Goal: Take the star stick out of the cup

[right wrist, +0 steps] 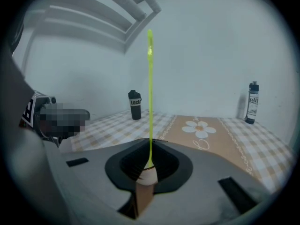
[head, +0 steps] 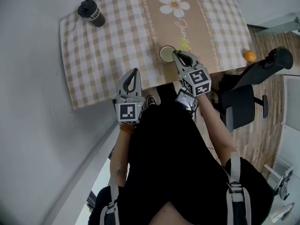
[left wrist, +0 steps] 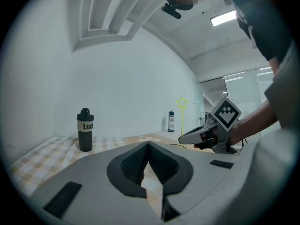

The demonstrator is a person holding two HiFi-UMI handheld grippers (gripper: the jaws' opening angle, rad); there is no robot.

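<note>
The thin yellow-green star stick (right wrist: 150, 93) stands upright between the jaws of my right gripper (right wrist: 150, 149), which is shut on its lower part. Its star (left wrist: 182, 102) tops it in the left gripper view. In the head view the right gripper (head: 175, 54) has its tips at the rim of the pale cup (head: 166, 54) on the checked tablecloth (head: 108, 50). A bit of the cup (right wrist: 148, 176) shows through the gap under the jaws. My left gripper (head: 136, 71) hovers near the table's front edge, left of the cup, shut (left wrist: 149, 146) on nothing.
A black bottle (head: 92, 13) stands at the table's far left corner, and a blue-labelled bottle (right wrist: 252, 103) at the far right. An orange (head: 250, 56) lies on the floor to the right, beside a black office chair (head: 248, 90). A white wall runs along the left.
</note>
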